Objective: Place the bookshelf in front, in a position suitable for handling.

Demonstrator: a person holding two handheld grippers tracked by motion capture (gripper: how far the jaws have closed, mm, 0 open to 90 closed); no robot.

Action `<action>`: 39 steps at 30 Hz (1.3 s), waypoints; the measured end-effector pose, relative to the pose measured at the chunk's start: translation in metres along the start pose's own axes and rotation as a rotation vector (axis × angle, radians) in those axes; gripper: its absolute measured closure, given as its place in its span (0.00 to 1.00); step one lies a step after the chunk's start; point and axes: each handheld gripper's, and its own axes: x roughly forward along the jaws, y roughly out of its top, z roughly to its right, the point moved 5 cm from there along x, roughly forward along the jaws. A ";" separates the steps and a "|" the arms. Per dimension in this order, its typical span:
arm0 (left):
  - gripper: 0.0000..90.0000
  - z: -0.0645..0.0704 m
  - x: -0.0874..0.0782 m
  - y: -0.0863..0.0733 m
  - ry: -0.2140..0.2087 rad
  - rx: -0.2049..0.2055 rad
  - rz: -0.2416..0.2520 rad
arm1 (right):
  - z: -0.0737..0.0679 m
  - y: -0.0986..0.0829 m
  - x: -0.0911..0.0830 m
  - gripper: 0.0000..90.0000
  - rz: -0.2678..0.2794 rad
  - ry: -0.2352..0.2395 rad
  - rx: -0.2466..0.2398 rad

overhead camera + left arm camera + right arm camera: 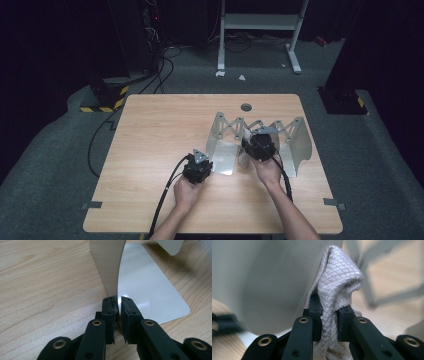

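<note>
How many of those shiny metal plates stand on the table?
3: the left plate, pinched by the left tongs; a middle plate, mostly hidden behind the right tongs; the right plate.

We see a pale grey-white cloth with a quilted diamond weave [337,287] between black jaws with brass-coloured rivets. The folding metal rack [295,142] is matt silver-grey, its flat foot [150,285] glossy pale grey. Under it, the light wooden table [160,130] shows fine tan grain; the floor is grey.
</note>
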 end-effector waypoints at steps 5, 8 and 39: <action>0.90 0.000 0.000 0.000 -0.003 -0.003 0.000 | 0.003 -0.021 0.021 0.87 -0.069 0.013 0.029; 0.90 0.000 0.000 0.000 -0.004 -0.003 0.000 | 0.003 -0.013 0.013 0.87 -0.042 0.015 0.023; 0.89 0.001 0.000 0.000 0.008 0.010 0.002 | 0.003 -0.015 0.021 0.86 -0.074 0.039 -0.004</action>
